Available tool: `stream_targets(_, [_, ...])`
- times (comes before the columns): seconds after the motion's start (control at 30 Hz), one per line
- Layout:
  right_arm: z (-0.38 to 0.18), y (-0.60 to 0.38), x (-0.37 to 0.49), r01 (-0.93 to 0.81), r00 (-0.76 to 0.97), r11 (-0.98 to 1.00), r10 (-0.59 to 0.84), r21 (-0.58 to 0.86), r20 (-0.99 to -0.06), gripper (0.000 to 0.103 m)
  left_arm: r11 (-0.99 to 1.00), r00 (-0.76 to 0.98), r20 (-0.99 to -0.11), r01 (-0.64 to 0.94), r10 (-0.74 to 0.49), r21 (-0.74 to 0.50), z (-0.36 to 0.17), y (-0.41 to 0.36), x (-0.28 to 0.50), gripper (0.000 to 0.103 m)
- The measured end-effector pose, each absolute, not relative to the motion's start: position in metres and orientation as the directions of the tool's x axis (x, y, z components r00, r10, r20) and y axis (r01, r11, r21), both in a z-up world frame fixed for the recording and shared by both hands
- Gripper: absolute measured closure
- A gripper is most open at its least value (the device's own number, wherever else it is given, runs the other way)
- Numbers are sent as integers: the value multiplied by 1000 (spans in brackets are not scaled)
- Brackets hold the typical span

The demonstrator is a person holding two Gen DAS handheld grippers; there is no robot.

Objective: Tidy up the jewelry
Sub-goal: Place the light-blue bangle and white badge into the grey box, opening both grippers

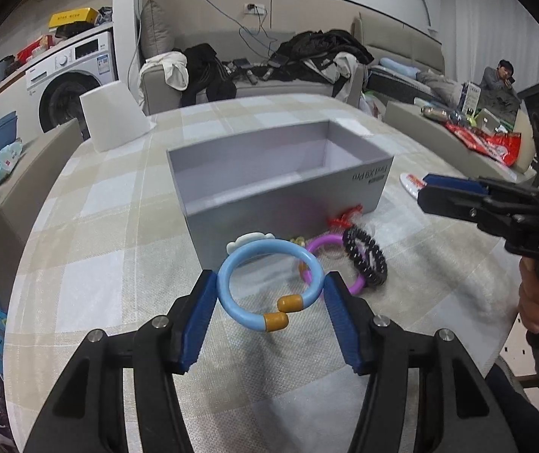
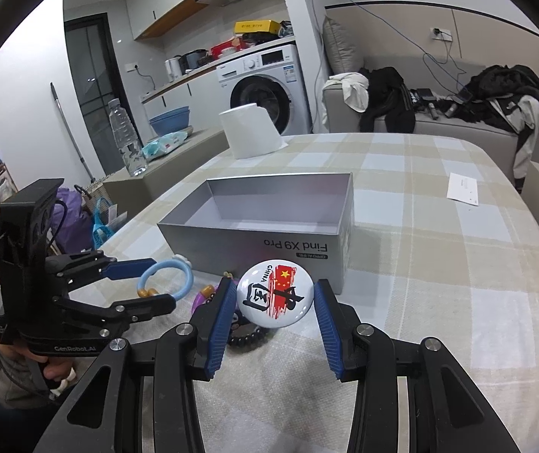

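My left gripper (image 1: pixel 269 283) is shut on a light-blue bracelet (image 1: pixel 265 283) with a white cloud charm and two amber end caps; its blue pads press on both sides of the ring, which hangs just above the cloth. Behind it lie a purple bracelet (image 1: pixel 356 285), a black bead bracelet (image 1: pixel 367 260) and a red bow piece (image 1: pixel 345 219), against an open grey phone box (image 1: pixel 288 196). My right gripper (image 2: pixel 275 290) is shut on a round white badge (image 2: pixel 273 294) with a red flag print, held in front of the box (image 2: pixel 269 241). The left gripper (image 2: pixel 161 281) shows to its left.
A white paper roll (image 2: pixel 250 132) stands at the far edge of the checked tablecloth (image 2: pixel 439 264). A paper slip (image 2: pixel 462 187) lies at the right. A water bottle (image 2: pixel 125 136) stands on a bench to the left. A person (image 1: pixel 499 75) sits far off.
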State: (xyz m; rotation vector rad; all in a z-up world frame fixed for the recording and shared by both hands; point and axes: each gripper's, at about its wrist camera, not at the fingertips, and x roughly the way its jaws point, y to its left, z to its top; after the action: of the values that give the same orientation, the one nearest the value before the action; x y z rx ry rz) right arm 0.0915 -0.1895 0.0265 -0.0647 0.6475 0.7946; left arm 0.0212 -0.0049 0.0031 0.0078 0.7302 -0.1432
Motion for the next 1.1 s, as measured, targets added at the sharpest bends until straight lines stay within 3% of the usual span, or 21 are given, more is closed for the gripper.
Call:
stream_targets(0.67, [93, -181, 118, -683, 560, 688, 709, 245, -430, 62, 997, 860, -507, 40, -64, -60, 61, 10, 62, 50])
stream_targets(0.87, [86, -169, 148, -670, 530, 676, 724, 305, -442, 62, 994, 855, -512, 35, -84, -106, 49, 19, 70, 50])
stream_targets(1.1, [61, -163, 161, -649, 500, 690, 704, 320, -505, 62, 996, 842, -534, 42, -77, -77, 42, 13, 70, 50])
